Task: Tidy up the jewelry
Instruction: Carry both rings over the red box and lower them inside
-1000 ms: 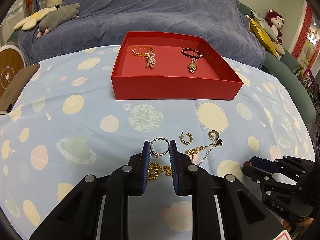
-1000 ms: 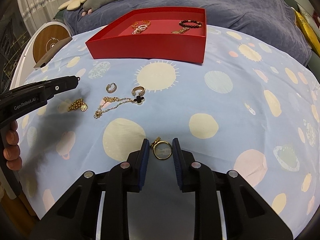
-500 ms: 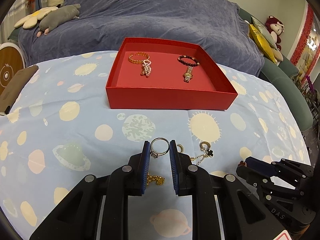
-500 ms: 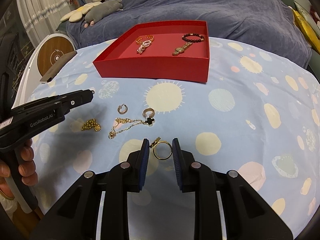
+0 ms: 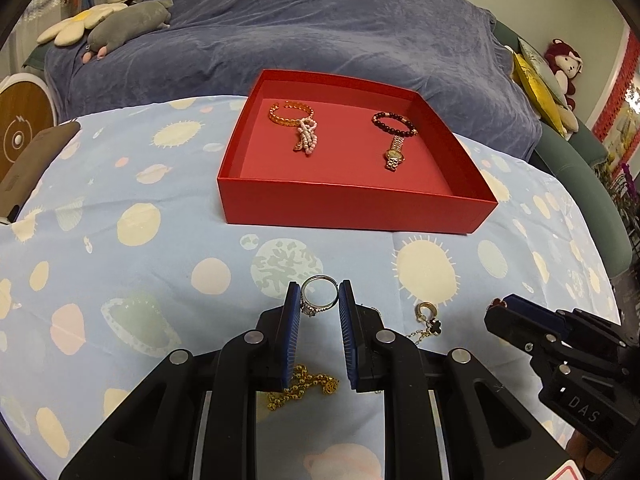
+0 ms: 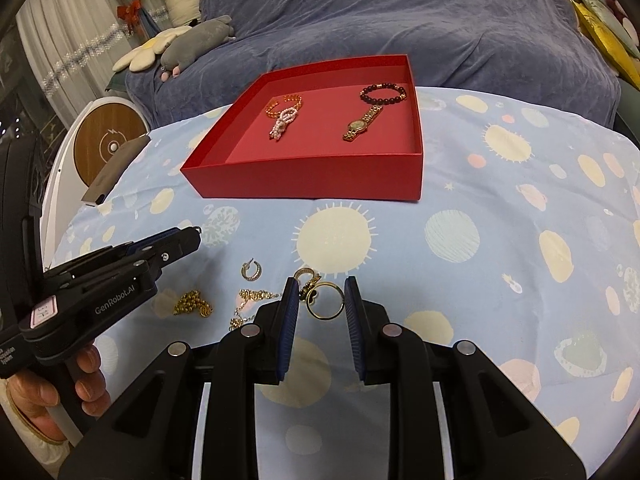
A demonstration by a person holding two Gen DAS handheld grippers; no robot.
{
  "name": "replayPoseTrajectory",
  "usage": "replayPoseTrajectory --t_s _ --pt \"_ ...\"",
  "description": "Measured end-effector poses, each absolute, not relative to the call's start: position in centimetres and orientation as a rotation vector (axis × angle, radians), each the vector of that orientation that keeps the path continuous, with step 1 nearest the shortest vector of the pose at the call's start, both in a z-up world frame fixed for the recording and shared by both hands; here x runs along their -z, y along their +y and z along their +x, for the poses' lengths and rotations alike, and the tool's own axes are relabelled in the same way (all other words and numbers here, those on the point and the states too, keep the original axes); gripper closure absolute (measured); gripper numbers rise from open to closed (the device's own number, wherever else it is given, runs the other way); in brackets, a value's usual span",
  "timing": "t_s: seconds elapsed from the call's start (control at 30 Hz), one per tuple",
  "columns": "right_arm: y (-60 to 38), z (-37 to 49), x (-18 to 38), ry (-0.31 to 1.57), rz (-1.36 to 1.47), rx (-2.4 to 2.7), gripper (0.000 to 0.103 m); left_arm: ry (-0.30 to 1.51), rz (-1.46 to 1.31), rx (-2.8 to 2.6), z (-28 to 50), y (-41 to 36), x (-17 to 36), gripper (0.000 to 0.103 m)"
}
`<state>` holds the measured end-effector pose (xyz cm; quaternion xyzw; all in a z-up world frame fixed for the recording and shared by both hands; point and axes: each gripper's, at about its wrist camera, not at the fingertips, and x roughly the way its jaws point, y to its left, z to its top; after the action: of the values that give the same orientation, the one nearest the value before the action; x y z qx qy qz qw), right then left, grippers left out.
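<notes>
My left gripper (image 5: 319, 300) is shut on a silver ring (image 5: 319, 295) with a small stone and holds it above the tablecloth, short of the red box (image 5: 352, 206). My right gripper (image 6: 322, 300) is shut on a gold ring (image 6: 326, 300), also lifted. The box holds an orange bracelet (image 5: 291, 113), a pink bead piece (image 5: 307, 141), a dark bead bracelet (image 5: 394, 124) and a gold watch (image 5: 395, 154). On the cloth lie a gold chain (image 6: 192, 303), a hoop earring (image 6: 252, 270) and a clover chain (image 5: 430, 322).
The table has a light blue cloth with suns and planets (image 6: 336, 236). A blue-covered sofa (image 5: 320, 24) stands behind the box. A brown flat object (image 5: 28, 164) lies at the table's left edge, beside a round wooden disc (image 6: 110, 140).
Both grippers have risen with their rings and moved forward toward the red box. The loose jewellery on the cloth has stayed in place.
</notes>
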<state>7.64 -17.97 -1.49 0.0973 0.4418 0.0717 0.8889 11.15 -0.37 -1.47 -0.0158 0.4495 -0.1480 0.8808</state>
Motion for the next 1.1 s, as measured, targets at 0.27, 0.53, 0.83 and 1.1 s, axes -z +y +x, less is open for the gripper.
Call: replayPoseTrajectory --t_s 0.27,0.53,0.83,1.1 --pt "-19.1 11.4 -1.7 0.874 0.226 -0.156 0.080 0.923 -0.037 0.309 12.6 0.4 0.0 0.086" --pt "-20.2 17.7 -4.0 0.825 0.226 -0.136 0.080 0.846 -0.006 0.321 17.6 0.2 -3.5 0.086" --pt "-20.4 23.1 -0.6 0.892 0.236 -0.089 0.080 0.899 -0.016 0.318 23.5 -2.0 -1.1 0.086" --pt "-20.8 24.5 1.2 0.921 0.227 -0.069 0.080 0.922 -0.004 0.278 25.5 -2.5 0.7 0.085"
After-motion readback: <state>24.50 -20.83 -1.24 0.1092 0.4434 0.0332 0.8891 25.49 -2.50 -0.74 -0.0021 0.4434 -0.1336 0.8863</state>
